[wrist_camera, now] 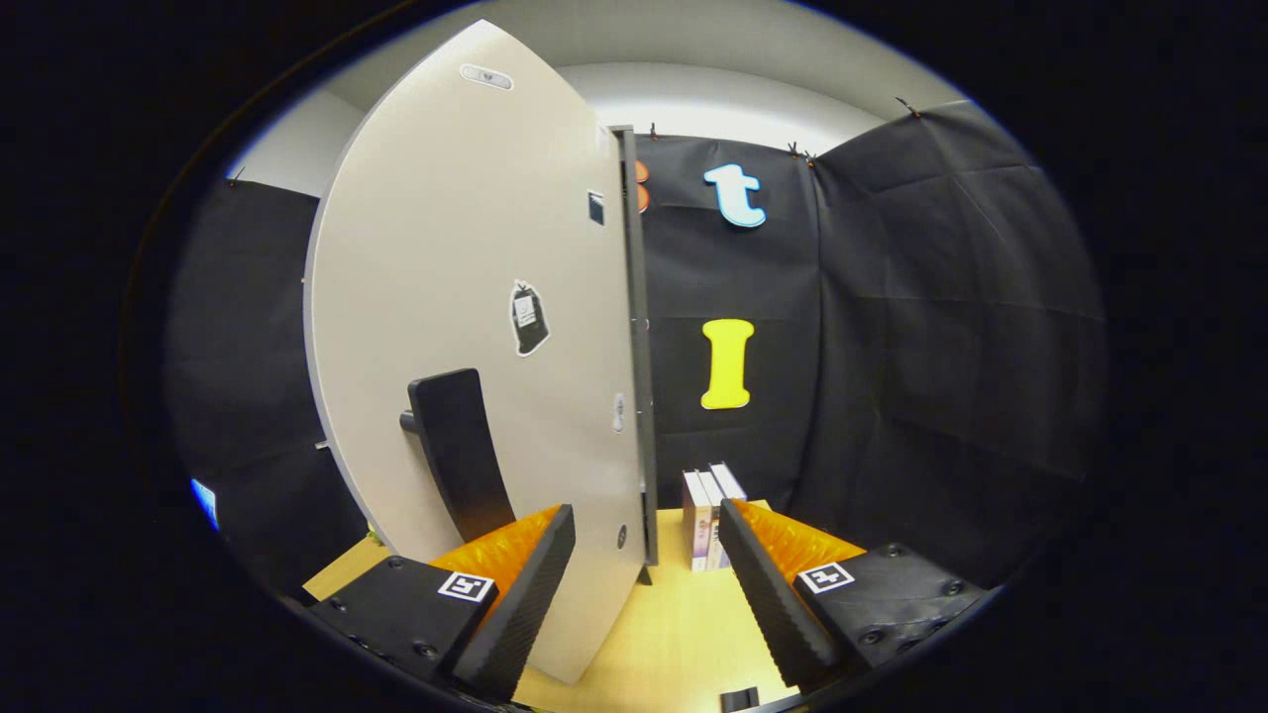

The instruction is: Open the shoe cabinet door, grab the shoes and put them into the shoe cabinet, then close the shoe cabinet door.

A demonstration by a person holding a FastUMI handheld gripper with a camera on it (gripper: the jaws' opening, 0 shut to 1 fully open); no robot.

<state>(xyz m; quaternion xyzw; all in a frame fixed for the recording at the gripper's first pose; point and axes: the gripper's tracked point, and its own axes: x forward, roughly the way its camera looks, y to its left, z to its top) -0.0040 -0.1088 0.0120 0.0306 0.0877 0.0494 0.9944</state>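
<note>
The pale grey shoe cabinet door (475,327) with a black handle (458,451) stands upright, seemingly swung partly open.

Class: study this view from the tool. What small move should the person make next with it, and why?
Probably close the tool on the free edge of the door. That edge already stands between the open fingers, with the black handle off to one side. Whether the door should then swing open or shut cannot be told from this view.

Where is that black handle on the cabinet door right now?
In the gripper view, the black handle sits low on the pale door, just beyond the left finger of the open gripper, left of the door's free edge.
</note>
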